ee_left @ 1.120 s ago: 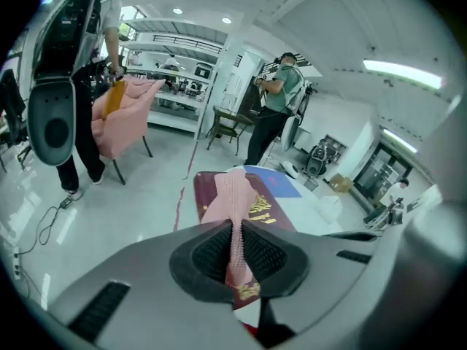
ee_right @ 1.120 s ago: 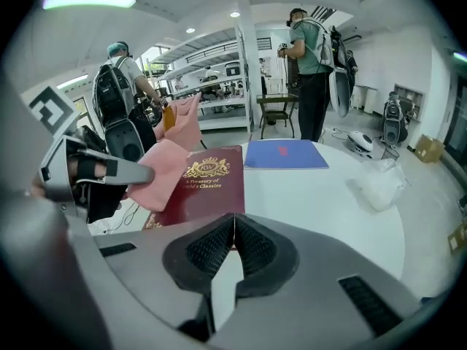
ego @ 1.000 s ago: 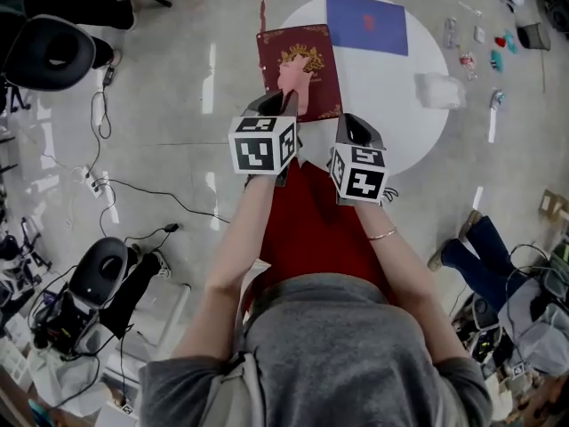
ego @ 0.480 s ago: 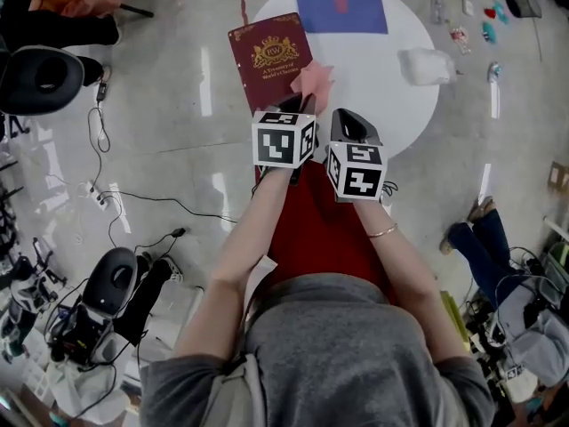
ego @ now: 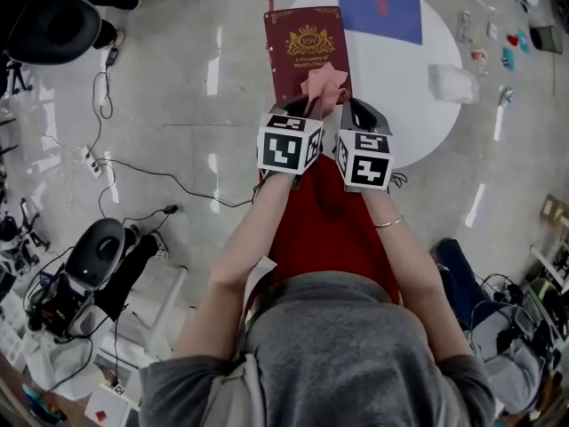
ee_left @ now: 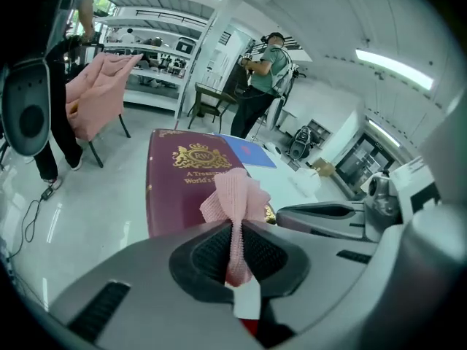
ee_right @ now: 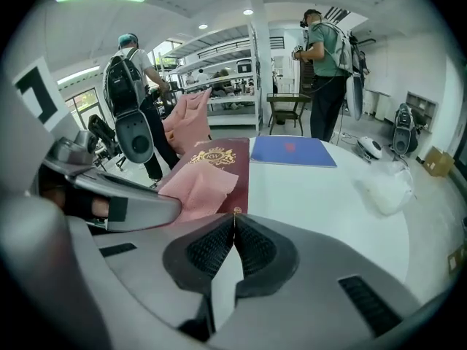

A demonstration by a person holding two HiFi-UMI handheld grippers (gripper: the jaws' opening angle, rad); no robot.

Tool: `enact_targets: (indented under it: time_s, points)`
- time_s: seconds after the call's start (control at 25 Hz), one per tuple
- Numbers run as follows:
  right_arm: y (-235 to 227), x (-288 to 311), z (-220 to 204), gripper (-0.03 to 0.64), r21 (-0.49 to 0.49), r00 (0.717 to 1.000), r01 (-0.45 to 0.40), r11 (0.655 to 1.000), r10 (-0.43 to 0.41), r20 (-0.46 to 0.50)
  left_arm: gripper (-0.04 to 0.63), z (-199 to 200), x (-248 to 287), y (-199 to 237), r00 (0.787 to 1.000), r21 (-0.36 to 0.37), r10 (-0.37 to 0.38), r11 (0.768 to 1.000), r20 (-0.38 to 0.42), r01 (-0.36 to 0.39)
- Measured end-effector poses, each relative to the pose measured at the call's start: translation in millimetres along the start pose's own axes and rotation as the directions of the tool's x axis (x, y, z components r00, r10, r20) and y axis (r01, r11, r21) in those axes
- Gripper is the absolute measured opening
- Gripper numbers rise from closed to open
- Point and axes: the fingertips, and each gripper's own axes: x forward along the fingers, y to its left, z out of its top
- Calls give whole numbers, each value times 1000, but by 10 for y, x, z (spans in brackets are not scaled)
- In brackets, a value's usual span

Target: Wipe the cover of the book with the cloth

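Note:
A maroon book (ego: 302, 56) with a gold crest lies at the left edge of the round white table (ego: 400, 105), partly overhanging it. My left gripper (ego: 311, 105) is shut on a bunched pink cloth (ego: 324, 83), which rests on the near right part of the cover. In the left gripper view the cloth (ee_left: 233, 195) stands up out of the gripper (ee_left: 233, 228) in front of the book (ee_left: 179, 188). My right gripper (ego: 348, 107) is close beside it, shut on the book's near right corner. In the right gripper view that corner (ee_right: 233, 211) runs into the gripper (ee_right: 233, 221), with the cloth (ee_right: 197, 188) to the left.
A blue book (ego: 380, 9) lies at the table's far side and a crumpled clear bag (ego: 453, 83) at its right. Small items lie on the floor beyond. Cables (ego: 133, 189) and equipment cover the floor at left. People stand in the background (ee_right: 325, 71).
The left gripper has drawn the cloth off the gold crest toward the near right part of the cover. The right gripper has stayed at the book's corner.

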Motion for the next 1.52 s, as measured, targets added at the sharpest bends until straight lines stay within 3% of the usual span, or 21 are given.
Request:
enact_targets:
  time_s: [0.32,0.64,1.0,1.52]
  points:
    - [57,96,28,29,-79,1000,11,997,-13,-26,34,-50,-165,320,999,-81,34,996,25,-32]
    - [63,89,11,29,-40,999,29,999,-30,-44,34,-175,-416,706,994,-143,106,985,28,-101]
    - [94,58,-52,29,-21,997,38,999,-39,-61,34,-218,-612,1227,980,-221,200,956,19,-191]
    - [121,17,-109,29,84,995,66,994,-60,-78,34,1025,-170,1692,962,-70,254,966,95,-248]
